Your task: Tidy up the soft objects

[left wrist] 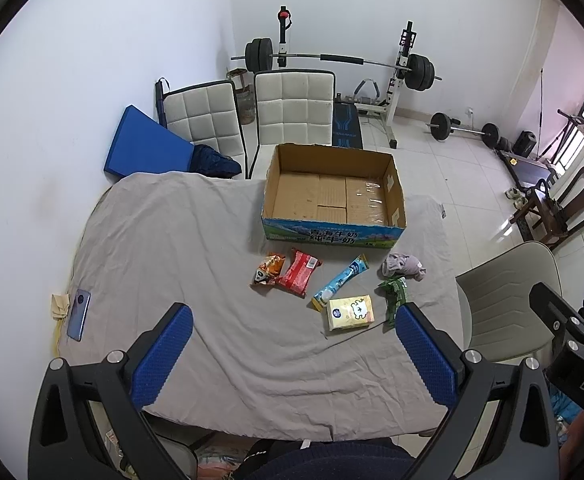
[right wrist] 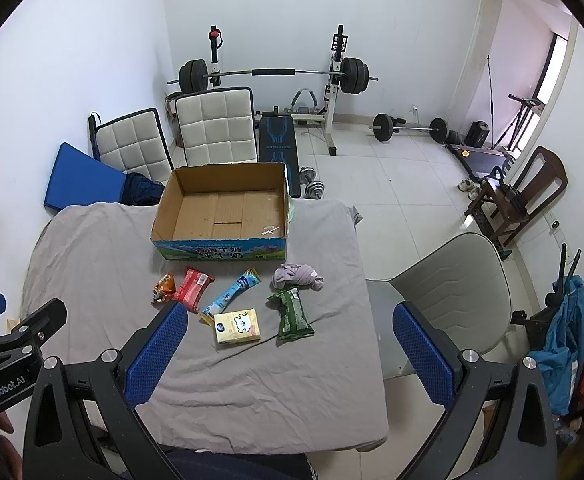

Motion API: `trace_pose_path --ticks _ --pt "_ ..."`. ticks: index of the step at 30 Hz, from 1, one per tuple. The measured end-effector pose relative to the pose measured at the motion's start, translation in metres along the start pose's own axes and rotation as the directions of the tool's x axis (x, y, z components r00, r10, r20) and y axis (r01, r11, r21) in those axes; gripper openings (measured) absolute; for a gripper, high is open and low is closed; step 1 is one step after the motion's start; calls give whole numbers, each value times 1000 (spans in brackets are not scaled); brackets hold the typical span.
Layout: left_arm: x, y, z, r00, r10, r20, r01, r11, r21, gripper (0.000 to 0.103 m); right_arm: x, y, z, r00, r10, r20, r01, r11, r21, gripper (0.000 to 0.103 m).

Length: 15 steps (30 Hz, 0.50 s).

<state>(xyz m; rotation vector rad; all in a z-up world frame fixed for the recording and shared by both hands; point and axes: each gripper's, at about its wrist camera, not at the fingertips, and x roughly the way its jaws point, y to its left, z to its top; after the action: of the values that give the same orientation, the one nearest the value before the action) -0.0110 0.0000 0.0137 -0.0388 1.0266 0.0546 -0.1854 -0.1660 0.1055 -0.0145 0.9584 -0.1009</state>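
An empty cardboard box (left wrist: pixel 334 194) (right wrist: pixel 227 208) stands at the far side of the grey-clothed table (left wrist: pixel 171 240) (right wrist: pixel 91 248). In front of it lie an orange snack bag (left wrist: pixel 267 271) (right wrist: pixel 163 287), a red packet (left wrist: pixel 299 272) (right wrist: pixel 192 288), a blue tube packet (left wrist: pixel 340 281) (right wrist: pixel 231 291), a yellow tissue pack (left wrist: pixel 350 312) (right wrist: pixel 237 327), a green packet (left wrist: pixel 395 298) (right wrist: pixel 293 313) and a crumpled purple cloth (left wrist: pixel 404 265) (right wrist: pixel 298 276). My left gripper (left wrist: pixel 294 354) and right gripper (right wrist: pixel 285 354) hover open above the near table edge, holding nothing.
A phone (left wrist: pixel 78 314) lies at the table's left edge. A beige chair (left wrist: pixel 508 300) (right wrist: pixel 452 292) stands right of the table; two padded chairs (left wrist: pixel 292 108) (right wrist: pixel 211 128) and a blue mat (left wrist: pixel 147 146) sit behind it. Weight bench and barbells occupy the back.
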Motion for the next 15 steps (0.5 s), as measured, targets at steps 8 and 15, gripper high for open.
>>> trace_pose_path --ticks 8,15 --pt "0 0 0 1000 -1 -1 1 1000 -2 103 -2 0 -1 1000 2 10 -2 1000 6 103" --pt "-1 0 0 1000 0 2 0 1000 -2 103 -2 1 -1 1000 1 19 -1 1000 -2 103"
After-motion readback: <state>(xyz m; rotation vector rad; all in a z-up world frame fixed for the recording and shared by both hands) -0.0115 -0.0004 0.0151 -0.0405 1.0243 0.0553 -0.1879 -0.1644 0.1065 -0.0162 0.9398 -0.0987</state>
